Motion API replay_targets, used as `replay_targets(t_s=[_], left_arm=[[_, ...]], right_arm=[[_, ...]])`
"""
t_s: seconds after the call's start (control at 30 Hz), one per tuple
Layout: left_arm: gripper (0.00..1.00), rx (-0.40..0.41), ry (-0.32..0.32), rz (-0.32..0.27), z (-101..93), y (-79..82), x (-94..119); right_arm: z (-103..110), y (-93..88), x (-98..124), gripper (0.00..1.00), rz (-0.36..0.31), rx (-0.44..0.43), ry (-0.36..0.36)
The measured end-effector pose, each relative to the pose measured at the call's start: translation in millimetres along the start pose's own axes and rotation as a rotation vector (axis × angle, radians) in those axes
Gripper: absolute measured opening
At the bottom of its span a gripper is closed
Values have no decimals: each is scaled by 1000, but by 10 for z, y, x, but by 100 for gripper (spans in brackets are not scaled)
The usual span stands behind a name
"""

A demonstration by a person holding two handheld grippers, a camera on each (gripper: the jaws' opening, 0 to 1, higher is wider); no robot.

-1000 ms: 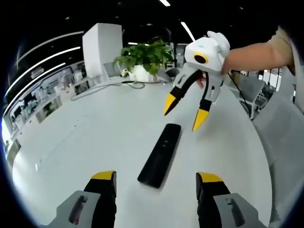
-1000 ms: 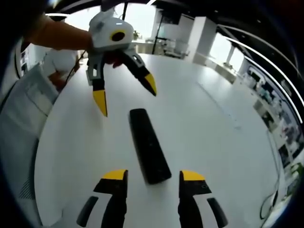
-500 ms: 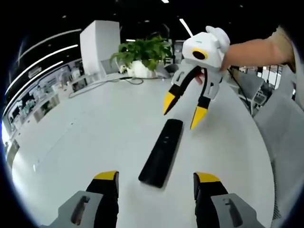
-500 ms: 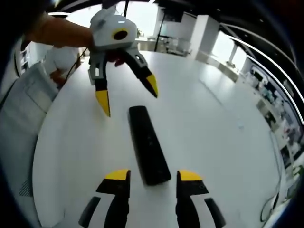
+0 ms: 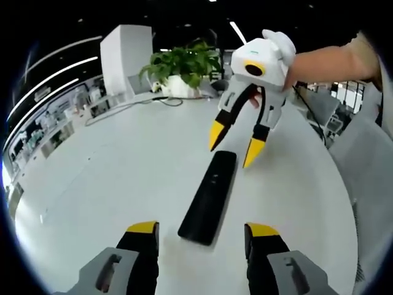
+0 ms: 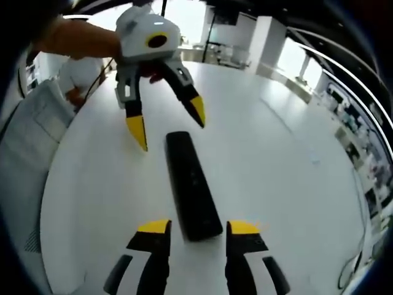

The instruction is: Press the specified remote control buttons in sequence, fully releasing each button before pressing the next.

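A long black remote control [image 5: 209,195] lies flat on the white table [image 5: 110,178]. In the left gripper view my left gripper [image 5: 201,229] stands open at the remote's near end, one jaw on each side. My right gripper [image 5: 233,142] hangs open just above the far end, held by a person's hand. In the right gripper view the remote [image 6: 191,185] runs away from my open right gripper [image 6: 198,227], and the left gripper [image 6: 169,123] hovers open over its far end. Nothing is held.
A potted green plant [image 5: 182,66] and a cable stand at the table's far edge, with a white pillar [image 5: 126,54] behind. A pale chair or seat [image 6: 24,147] lies beside the table. The table's curved edge [image 6: 49,203] runs close to the remote.
Both grippers have drawn slightly closer to the remote and to each other. My own jaws have narrowed a little in each view. The remote has not moved.
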State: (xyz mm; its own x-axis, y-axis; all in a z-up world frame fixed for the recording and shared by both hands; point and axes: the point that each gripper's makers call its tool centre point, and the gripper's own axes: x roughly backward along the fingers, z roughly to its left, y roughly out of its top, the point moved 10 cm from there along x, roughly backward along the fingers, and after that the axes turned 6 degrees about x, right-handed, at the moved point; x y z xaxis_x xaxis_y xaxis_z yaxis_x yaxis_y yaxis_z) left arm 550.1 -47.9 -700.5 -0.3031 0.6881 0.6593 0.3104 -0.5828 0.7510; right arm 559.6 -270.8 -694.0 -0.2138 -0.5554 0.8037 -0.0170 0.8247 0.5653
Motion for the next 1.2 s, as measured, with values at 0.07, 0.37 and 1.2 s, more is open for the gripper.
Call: replay_targets(t_s=[0.07, 0.37, 1.2], left_arm=[[56, 1, -2, 3, 3, -2, -7], [48, -8, -16, 8, 6, 26, -36], [34, -20, -57, 46, 30, 45, -113]], right_arm=[[-1, 9, -4, 31, -2, -2, 3], [-24, 6, -20, 26, 6, 0, 14], [-94, 5, -75, 22, 23, -8, 47]])
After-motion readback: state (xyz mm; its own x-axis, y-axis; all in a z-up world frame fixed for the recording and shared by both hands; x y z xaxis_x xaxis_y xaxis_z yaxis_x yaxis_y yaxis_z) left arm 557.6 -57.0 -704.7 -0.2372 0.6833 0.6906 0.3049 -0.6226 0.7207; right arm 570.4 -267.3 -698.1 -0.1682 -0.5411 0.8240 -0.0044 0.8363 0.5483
